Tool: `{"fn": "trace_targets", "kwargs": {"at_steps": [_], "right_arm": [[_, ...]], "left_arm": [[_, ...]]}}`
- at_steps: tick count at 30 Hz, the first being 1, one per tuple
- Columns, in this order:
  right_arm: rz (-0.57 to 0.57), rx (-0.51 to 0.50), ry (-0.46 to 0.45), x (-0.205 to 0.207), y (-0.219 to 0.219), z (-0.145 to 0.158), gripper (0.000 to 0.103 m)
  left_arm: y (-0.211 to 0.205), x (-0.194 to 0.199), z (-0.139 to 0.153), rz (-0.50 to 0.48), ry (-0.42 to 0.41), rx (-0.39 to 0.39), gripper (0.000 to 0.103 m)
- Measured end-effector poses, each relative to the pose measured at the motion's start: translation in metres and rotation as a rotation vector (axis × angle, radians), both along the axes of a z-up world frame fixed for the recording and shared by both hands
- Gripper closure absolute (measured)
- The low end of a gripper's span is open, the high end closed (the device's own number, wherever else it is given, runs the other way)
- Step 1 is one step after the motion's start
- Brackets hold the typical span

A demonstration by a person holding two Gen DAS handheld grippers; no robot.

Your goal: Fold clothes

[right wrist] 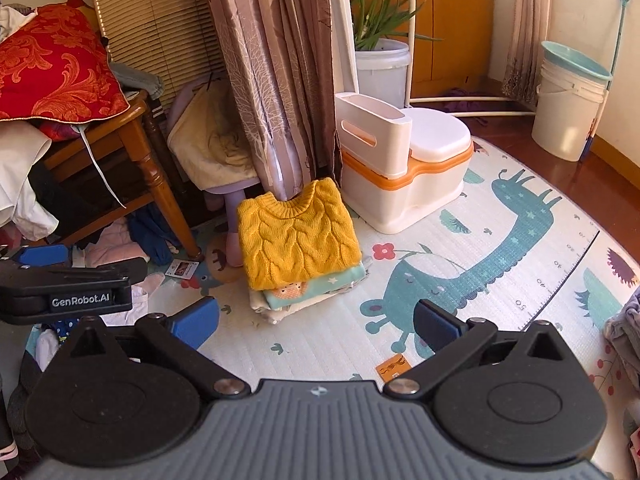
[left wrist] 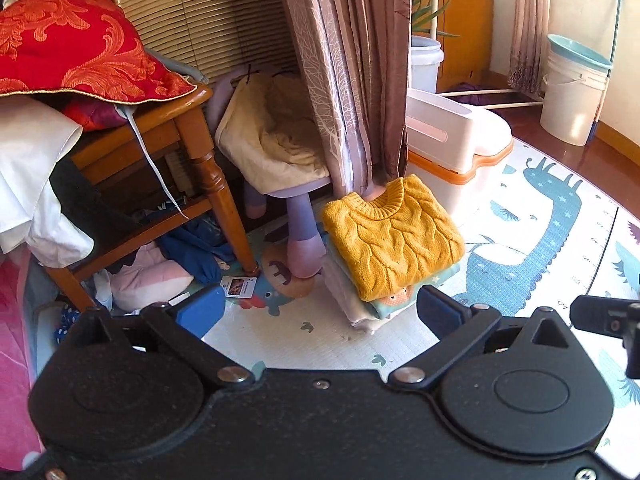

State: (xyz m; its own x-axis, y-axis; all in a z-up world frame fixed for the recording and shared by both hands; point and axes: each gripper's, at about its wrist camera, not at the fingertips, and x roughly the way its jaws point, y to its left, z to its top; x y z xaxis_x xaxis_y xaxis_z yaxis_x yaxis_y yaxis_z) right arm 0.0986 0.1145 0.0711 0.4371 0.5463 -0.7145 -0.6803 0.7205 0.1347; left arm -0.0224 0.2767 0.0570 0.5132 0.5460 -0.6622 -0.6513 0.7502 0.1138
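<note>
A pale play mat (right wrist: 500,216) printed with a blue giraffe covers the floor. On it, beside the purple stool (left wrist: 296,216) and the white-and-orange child's potty (right wrist: 400,176), lies a stack of folded clothes (right wrist: 304,284) topped by a folded yellow cable-knit sweater (right wrist: 296,236). The left gripper (left wrist: 320,310) hangs above and short of the stack, jaws spread wide, nothing between them. The right gripper (right wrist: 316,318) likewise stands wide and empty, with the stack ahead, slightly to its left.
</note>
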Motion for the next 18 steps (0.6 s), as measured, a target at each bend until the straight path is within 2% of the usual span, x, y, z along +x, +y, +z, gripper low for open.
{"fn": "trace_targets", "kwargs": {"at_steps": [8, 18], "right_arm": [[0.007, -0.053, 0.074, 0.011, 0.020, -0.031, 0.000], [-0.027, -0.084, 0.072, 0.025, 0.017, -0.046, 0.000]], "left_arm": [[0.001, 0.013, -0.009, -0.019, -0.016, -0.029, 0.000], [-0.001, 0.025, -0.026, -0.038, -0.002, -0.054, 0.000]]}}
